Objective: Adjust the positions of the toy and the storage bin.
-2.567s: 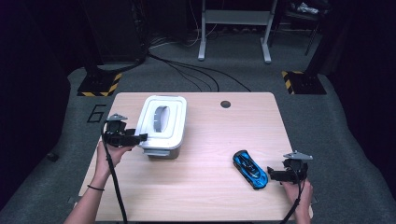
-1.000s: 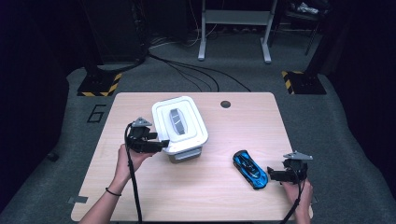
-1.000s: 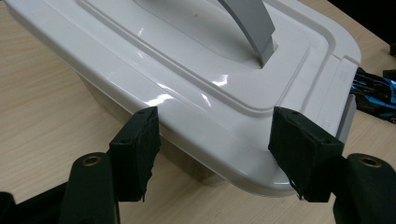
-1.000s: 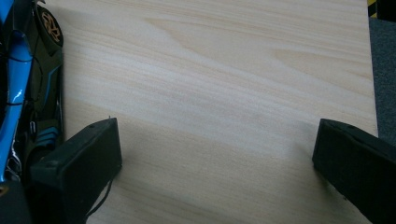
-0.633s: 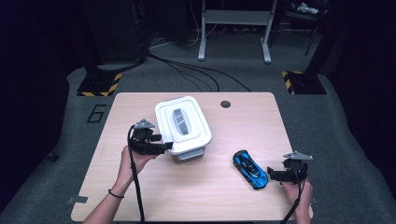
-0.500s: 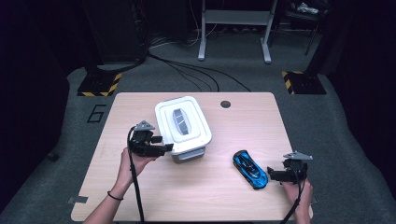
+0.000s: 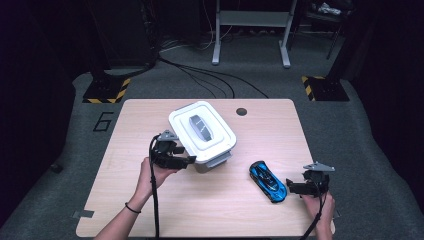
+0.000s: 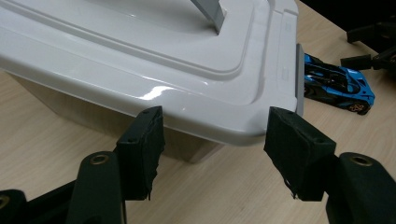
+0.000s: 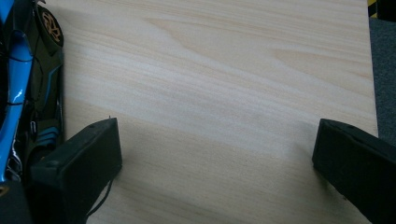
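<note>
A white lidded box [image 7: 202, 131] with a grey handle stands on the wooden table [image 7: 150, 210], turned at an angle. My left gripper [image 7: 189, 160] is at its near left corner. In the left gripper view the jaws have just been closing, and both pads now press on the lid's rounded corner [image 8: 163, 56]; the left gripper [image 8: 217, 140] is shut on it. A blue toy car [image 7: 267, 181] lies right of the box and shows beyond the lid [image 8: 334, 84]. My right gripper [image 7: 291, 186] rests open beside the car's rear. The car [image 9: 23, 93] lies outside its left jaw, and only bare table shows between the fingertips of the right gripper [image 9: 215, 140].
A round cable hole [image 7: 242, 111] sits near the table's far edge. The table's right edge [image 9: 373, 70] runs close to the right gripper. Cables and yellow-black striped bases [image 7: 105, 92] lie on the dark floor beyond.
My left hand has slid to the right across the table, and the white box has moved and turned with it. The right hand and the blue car have stayed still.
</note>
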Available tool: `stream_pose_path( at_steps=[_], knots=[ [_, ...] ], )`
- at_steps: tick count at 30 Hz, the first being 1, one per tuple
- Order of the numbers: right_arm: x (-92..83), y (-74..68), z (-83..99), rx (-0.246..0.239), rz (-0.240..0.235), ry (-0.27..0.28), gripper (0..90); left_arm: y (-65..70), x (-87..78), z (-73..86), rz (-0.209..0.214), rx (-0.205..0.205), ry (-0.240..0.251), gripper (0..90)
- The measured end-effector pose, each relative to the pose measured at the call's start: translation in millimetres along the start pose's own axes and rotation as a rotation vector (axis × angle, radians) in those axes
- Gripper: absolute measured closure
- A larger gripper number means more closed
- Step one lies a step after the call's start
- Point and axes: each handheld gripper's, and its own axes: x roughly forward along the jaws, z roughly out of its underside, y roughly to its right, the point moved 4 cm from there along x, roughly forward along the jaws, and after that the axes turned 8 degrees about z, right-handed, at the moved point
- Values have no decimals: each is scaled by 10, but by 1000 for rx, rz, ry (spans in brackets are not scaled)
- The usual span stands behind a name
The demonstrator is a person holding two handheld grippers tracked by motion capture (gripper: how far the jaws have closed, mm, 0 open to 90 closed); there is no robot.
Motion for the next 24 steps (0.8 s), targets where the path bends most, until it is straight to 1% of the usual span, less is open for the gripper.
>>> stream_pose_path(
  at_steps=[4,5,6,9,13,14,15,17,20,22,23,24],
  knots=[
    [0,0,0,-1,0,0,7,18,44,-35,9,1,5,368],
    [0,0,0,0,-1,1,7,18,50,-46,3,9,11,366],
    [0,0,0,-1,-1,1,7,25,52,-55,10,5,9,361],
    [0,-1,0,1,-1,1,7,13,51,-75,9,11,8,341],
    [0,0,0,-1,-1,1,7,-21,19,-91,-17,14,20,290],
    [0,0,0,-1,-1,1,7,-32,7,-99,-29,13,28,276],
    [0,0,0,-1,-1,1,7,-35,0,-106,-30,8,35,257],
    [0,0,0,-1,-1,1,7,-46,-12,-131,-47,14,51,240],
    [-1,0,0,-1,-1,1,7,-44,-4,-167,-61,31,72,212],
    [0,-1,0,0,-1,1,7,-38,16,-199,-74,47,86,213],
    [0,0,0,-1,-1,1,7,-34,38,-226,-76,55,90,216],
    [-1,0,0,-1,-1,1,8,-34,49,-244,-80,61,83,223]
  ],
)
